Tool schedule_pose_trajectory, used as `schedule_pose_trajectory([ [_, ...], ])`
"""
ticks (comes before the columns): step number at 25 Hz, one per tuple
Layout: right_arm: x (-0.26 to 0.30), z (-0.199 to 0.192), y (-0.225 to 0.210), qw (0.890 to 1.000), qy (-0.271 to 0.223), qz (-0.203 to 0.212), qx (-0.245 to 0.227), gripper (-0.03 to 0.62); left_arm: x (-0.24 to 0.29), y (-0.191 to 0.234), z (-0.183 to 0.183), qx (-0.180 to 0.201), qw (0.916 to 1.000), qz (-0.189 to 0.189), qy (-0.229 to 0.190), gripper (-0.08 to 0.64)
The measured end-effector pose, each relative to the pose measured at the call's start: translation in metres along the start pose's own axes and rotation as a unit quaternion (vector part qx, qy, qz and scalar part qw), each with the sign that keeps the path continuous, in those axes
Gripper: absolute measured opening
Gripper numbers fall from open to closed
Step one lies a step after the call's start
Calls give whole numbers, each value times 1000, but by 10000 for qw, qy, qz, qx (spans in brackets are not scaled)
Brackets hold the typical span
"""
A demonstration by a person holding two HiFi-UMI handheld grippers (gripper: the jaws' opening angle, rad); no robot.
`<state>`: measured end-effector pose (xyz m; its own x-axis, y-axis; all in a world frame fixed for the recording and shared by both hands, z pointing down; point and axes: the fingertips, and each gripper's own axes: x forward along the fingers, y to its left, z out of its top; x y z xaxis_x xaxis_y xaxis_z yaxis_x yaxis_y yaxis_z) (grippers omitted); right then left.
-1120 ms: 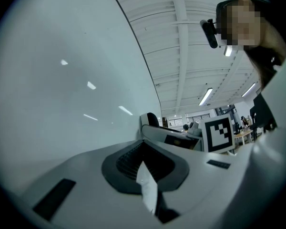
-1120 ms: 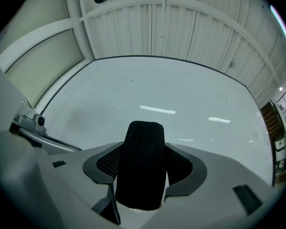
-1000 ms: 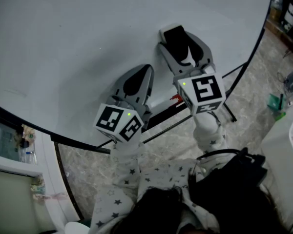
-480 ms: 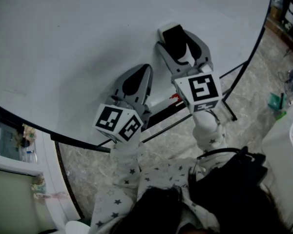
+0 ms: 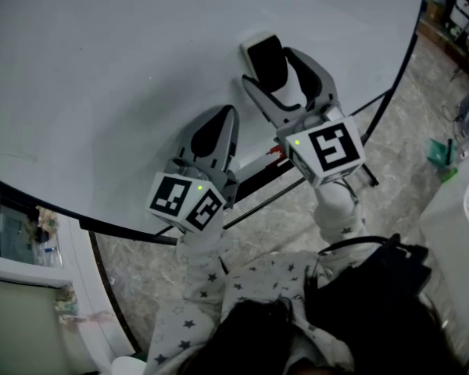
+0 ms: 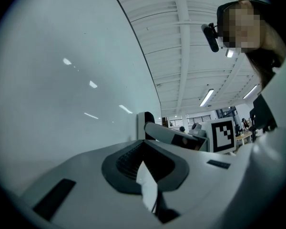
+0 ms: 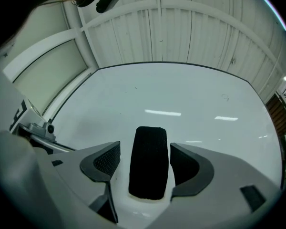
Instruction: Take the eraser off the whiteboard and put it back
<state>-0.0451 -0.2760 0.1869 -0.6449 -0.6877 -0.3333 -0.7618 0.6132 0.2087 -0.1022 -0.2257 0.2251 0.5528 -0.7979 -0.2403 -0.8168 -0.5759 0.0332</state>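
Observation:
The black eraser (image 5: 267,59) with its white base sits flat against the whiteboard (image 5: 102,69). My right gripper (image 5: 273,69) straddles it and its jaws are opening. In the right gripper view the eraser (image 7: 148,175) stands between the two dark pads (image 7: 105,160), with a gap on each side, so my right gripper (image 7: 144,151) presses nothing. My left gripper (image 5: 219,125) is lower left of it, close to the board, shut and empty. In the left gripper view the closed left gripper (image 6: 145,159) shows, with the eraser's edge (image 6: 146,124) and the right gripper beyond.
The board's dark frame (image 5: 406,53) curves along the right. Its stand bars (image 5: 258,201) cross above the marble floor (image 5: 406,131). A small red thing (image 5: 277,156) sits at the board's lower edge. A green item (image 5: 442,156) lies on the floor at right. A black bag (image 5: 375,287) hangs at the person's front.
The right gripper's jaws have spread wider, and the eraser now stands free between them on the board. The left gripper has not moved.

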Motion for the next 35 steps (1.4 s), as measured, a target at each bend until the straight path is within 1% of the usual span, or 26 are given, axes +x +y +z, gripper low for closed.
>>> schedule_pose_trajectory([
  [4,-21,-2,5,9997,-126,206,-17,314,-5,-7,-5,-77,10000,-53,18,2],
  [8,-44,-17,8,9985,272,338,325,313,-9,-18,-11,-129,9998,-141,66,2],
  [10,-55,-21,10,9981,400,336,340,215,-10,-24,-15,-158,9996,-194,95,2],
  [11,-60,-22,11,9980,398,358,332,198,-10,-28,-17,-170,9995,-229,114,2],
  [12,-64,-23,12,9979,393,391,341,151,-10,-32,-19,-180,9994,-268,132,2],
  [16,-81,-26,14,9968,476,460,444,39,-9,-47,-27,-219,9985,-450,219,2],
  [18,-88,-27,15,9963,515,482,493,8,-8,-54,-30,-247,9980,-525,262,2],
  [21,-97,-27,18,9950,560,554,610,8,-8,-62,-36,-275,9972,-608,337,2],
  [25,-112,-35,16,9935,769,485,686,8,-9,-72,-44,-313,9960,-719,421,0],
  [28,-120,-37,21,9923,753,582,787,8,-12,-79,-49,-365,9951,-783,474,2],
  [35,-132,-44,30,9896,784,655,1013,8,-16,-89,-60,-507,9937,-828,552,0],
])
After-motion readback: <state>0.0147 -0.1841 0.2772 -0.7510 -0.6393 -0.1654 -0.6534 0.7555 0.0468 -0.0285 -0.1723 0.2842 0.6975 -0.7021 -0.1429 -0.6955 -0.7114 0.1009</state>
